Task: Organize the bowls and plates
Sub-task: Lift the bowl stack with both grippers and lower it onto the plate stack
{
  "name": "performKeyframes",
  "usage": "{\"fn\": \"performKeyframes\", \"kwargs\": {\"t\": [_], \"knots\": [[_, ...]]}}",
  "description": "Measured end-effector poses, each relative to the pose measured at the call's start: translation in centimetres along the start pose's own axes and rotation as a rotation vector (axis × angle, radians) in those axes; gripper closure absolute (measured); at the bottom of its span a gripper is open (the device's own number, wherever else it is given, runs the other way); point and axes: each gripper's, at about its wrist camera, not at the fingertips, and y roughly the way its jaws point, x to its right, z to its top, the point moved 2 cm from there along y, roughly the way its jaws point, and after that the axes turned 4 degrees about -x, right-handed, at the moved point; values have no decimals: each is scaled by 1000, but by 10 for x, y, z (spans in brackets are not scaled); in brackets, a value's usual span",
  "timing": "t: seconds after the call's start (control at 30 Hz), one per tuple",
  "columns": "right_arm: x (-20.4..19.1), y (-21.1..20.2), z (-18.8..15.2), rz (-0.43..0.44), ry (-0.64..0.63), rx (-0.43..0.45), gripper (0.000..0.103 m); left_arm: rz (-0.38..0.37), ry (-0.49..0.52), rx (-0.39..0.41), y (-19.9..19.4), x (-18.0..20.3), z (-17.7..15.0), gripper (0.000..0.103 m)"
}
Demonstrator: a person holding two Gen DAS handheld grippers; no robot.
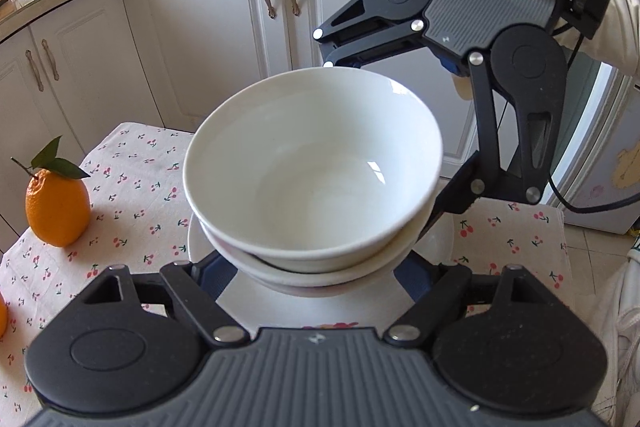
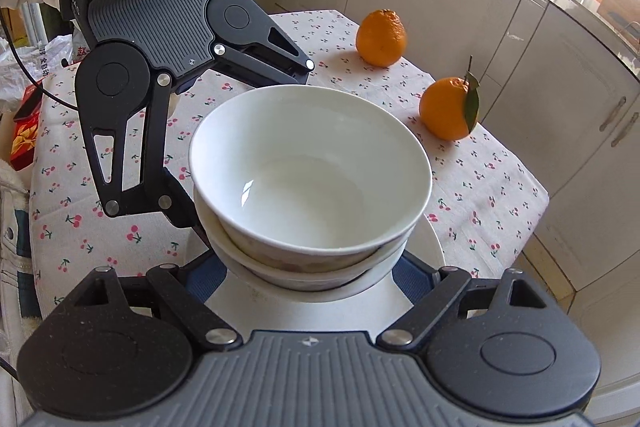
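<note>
Bowls come first: a glossy white ceramic bowl [image 1: 316, 163] sits nested inside a second white bowl [image 1: 320, 267], and the pair stands over a flat white plate [image 1: 320, 307] above the bench [image 2: 480, 179], which is covered by a cream cloth printed with small red cherries. Whether the plate touches the cloth cannot be told.

Left tongs [image 1: 316, 275] are partly spread, with their blue-padded fingers [image 1: 216, 275] on either side of the lower bowl's base, hard against it, and appear to grip it. Right tongs [image 2: 316, 275] stand spread from the opposite side in the same way, blue pads [image 2: 208, 275] flanking the same lower bowl, apparently clamped on it. In each wrist view the other tool reaches round the far side of the stack.

Two oranges lie on the cloth well apart from the stack: a plain orange [image 2: 381, 37] farther off, and an orange with a green leaf [image 2: 448, 107] nearer. White kitchen cabinets [image 1: 208, 27] stand behind.
</note>
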Motion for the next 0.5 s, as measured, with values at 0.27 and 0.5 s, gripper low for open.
{"fn": "performKeyframes", "kwargs": {"t": [0.27,0.5], "knots": [[10,6,-9,9,37,-5,11,-15,-7,-14,11,-1,3,19],[14,8,-10,19,63,1,11,-14,-21,-17,14,-4,4,19]]}}
